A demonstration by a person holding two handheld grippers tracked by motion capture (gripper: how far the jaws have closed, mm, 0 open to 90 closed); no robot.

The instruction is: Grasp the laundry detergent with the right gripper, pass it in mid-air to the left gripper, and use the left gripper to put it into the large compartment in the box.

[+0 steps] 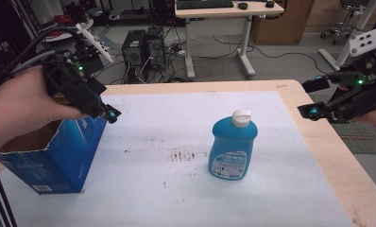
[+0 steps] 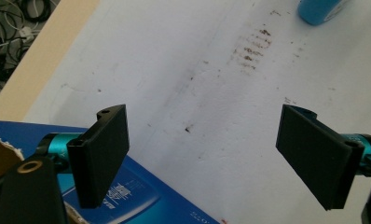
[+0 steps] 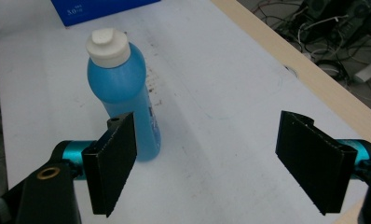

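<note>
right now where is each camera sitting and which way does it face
High view: above the person's side, facing forward and down on the table; both hands and grippers enter.
Left gripper view: rides the left gripper, over the blue box; open jaws show.
Right gripper view: rides the right gripper, open jaws show.
All three share the blue bottle.

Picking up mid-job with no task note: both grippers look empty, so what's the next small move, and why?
Probably bring the right gripper in toward the blue bottle. It hangs open off the table's right edge with nothing between its jaws, and the bottle stands upright and untouched on the white mat. The left gripper, also open, hovers over the blue box.
</note>
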